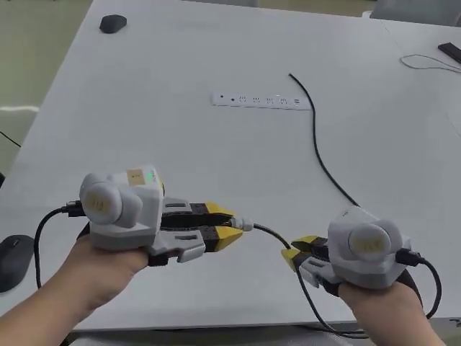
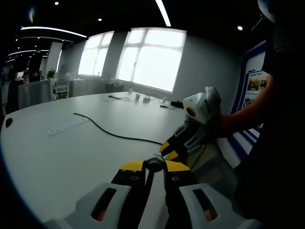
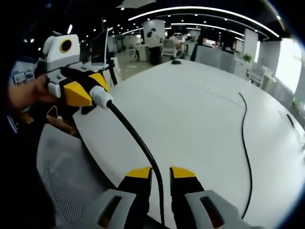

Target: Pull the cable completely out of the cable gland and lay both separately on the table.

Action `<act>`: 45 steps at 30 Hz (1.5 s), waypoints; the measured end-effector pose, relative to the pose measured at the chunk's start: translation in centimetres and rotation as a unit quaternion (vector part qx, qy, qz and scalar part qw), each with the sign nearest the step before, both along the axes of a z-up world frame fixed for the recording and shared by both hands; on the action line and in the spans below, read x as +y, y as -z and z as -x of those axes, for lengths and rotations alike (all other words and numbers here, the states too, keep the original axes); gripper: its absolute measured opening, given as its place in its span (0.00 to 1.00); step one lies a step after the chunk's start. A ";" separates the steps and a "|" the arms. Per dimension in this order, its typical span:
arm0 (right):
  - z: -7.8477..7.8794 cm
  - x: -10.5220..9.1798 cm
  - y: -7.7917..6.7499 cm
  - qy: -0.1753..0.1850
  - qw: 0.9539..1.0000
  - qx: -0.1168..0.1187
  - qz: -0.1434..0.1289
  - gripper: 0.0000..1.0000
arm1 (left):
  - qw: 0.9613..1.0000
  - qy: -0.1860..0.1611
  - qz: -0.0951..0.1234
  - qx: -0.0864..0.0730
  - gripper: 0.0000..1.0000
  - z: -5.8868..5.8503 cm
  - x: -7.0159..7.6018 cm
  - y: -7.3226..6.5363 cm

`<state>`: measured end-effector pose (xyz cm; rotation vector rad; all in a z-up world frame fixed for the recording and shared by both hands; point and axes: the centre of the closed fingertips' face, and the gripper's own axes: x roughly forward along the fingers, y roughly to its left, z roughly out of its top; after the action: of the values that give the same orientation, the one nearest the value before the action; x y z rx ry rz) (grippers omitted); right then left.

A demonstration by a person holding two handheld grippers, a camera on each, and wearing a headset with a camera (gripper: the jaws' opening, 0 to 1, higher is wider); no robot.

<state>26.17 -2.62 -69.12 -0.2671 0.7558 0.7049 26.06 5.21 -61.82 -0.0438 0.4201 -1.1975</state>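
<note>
We've got a stubby, round cable gland (image 1: 245,225) in smooth white plastic, with a thin black rubbery cable (image 1: 317,151) running out of it. The left hand-held gripper (image 1: 229,223) is clamped on the cable gland between its yellow wedge-shaped tips. The right hand-held gripper (image 1: 294,251) is closed around the cable, and a short bit of cable spans between the two.

All of that sits well on our side of the power strip (image 1: 261,100), over the near edge of the desk (image 1: 166,144). The rest of the cable snakes loosely across the desk, and its free end lies just right of the power strip.

The desk is big, matte and pale grey. The power strip is a flat white bar, and a black mouse (image 1: 113,23) lies well beyond it to the left. The room's an open office with big bright windows (image 2: 152,59) and ceiling light strips (image 3: 200,9).

Our left hand (image 1: 94,267) cups its gripper from below with the jaws pointing right. Our right hand (image 1: 382,303) does the same pointing left, so the tips face each other.
</note>
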 end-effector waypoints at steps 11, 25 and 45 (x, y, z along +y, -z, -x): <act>-0.2 3.9 -5.0 -0.106 0.990 -0.085 0.027 0.16 | 1.000 -0.001 0.002 0.007 0.15 0.1 0.1 0.3; -0.2 6.3 -4.8 -0.168 0.976 -0.117 0.080 0.07 | 1.000 0.003 0.008 0.007 0.15 0.1 -0.2 0.0; -0.3 6.0 -5.0 -0.156 0.978 -0.125 0.062 0.00 | 1.000 0.004 0.008 0.003 0.15 0.2 -0.6 -0.2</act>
<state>26.47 3.38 -64.09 -0.5867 0.5215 0.9018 25.87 4.61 -61.61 -0.0599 0.4168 -1.2088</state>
